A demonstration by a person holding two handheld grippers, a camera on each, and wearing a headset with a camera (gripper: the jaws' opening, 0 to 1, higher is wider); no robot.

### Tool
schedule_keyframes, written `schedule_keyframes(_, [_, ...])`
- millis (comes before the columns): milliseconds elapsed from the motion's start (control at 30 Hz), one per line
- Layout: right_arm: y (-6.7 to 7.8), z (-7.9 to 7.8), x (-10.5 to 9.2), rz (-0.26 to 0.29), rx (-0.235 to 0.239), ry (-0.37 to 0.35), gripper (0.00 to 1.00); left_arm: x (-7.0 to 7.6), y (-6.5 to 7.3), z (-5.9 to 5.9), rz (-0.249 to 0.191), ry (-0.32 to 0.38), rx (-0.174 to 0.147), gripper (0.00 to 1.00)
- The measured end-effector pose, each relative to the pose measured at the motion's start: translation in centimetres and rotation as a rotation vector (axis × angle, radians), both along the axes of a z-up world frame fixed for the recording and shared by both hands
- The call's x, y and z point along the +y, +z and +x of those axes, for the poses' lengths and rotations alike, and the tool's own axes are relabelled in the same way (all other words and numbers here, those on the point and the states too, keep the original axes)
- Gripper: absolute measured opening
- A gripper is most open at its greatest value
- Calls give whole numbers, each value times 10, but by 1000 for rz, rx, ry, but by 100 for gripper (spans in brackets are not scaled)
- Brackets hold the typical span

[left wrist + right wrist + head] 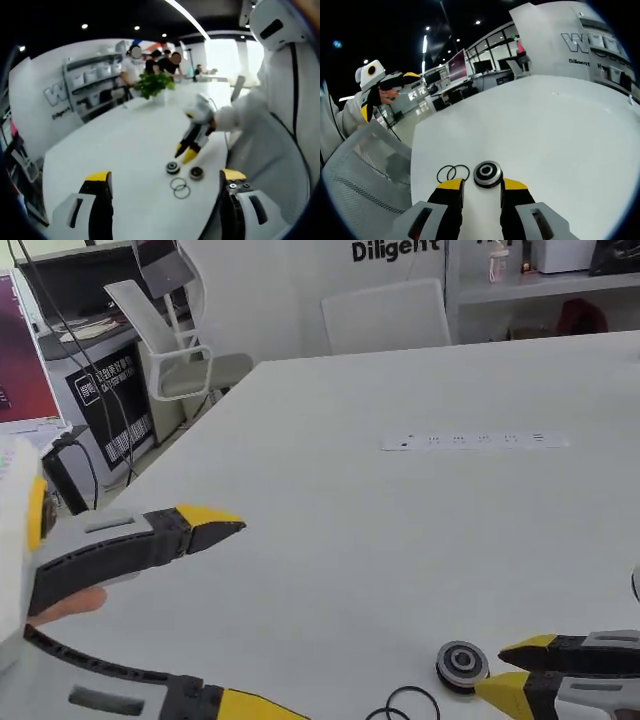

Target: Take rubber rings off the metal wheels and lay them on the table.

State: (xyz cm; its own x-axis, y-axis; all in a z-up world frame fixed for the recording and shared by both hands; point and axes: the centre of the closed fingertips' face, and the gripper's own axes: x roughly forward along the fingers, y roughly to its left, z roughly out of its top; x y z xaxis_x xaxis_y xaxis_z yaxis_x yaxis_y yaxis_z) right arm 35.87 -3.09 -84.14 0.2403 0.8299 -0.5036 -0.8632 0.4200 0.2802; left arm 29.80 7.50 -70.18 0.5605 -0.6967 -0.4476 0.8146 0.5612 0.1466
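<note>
- Step in hand, as I judge it: lining up on a wheel (487,173) to strip its ring.
- Right gripper (182,156) sits low over the tabletop (400,540), jaws parted with nothing between them, tips just short of that wheel.
- Left gripper (255,618) is held up and well off to the side, jaws spread wide and empty.
- Two loose rings (452,172) lie overlapping on the tabletop just beside the wheel, so part of the job looks done.
- Left gripper view shows a second wheel (196,173) near the first.
- Near wheel has a dark outer band, probably its ring; I cannot tell for sure.
- Next move calls for steadying the wheel with one gripper, since it would likely slide, and catching the band's edge with the other.
</note>
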Motion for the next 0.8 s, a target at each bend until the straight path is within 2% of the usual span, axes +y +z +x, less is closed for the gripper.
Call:
schedule_keyframes(233, [-3,4,-2,-11,-32,9,26,-24,-5,14,14,-87,10,86])
schedule_keyframes(367, [-3,7,-3,-8,-50,8,26,-36,-3,29,2,-94,-23,92])
schedule_keyframes(467, [-3,7,-4,-13,-70,19,26,-49,-3,35,-21,-129,-20,82])
schedule_keyframes(533, [-3,6,-3,-18,-86,35,26,-56,-5,41,-34,-137,-19,80])
schedule_keyframes(600, [-2,5,-2,-17,-97,46,26,-64,-10,45,-51,-147,3,82])
schedule_keyframes(633, [-3,5,-2,-22,-103,49,26,-67,-16,45,-58,-152,39,81])
schedule_keyframes(700, [-5,7,-2,-24,-108,35,25,-70,-20,50,-66,-149,51,76])
schedule_keyframes(800, [-6,5,-2,-16,-103,39,25,-75,-29,55,-88,-146,78,74])
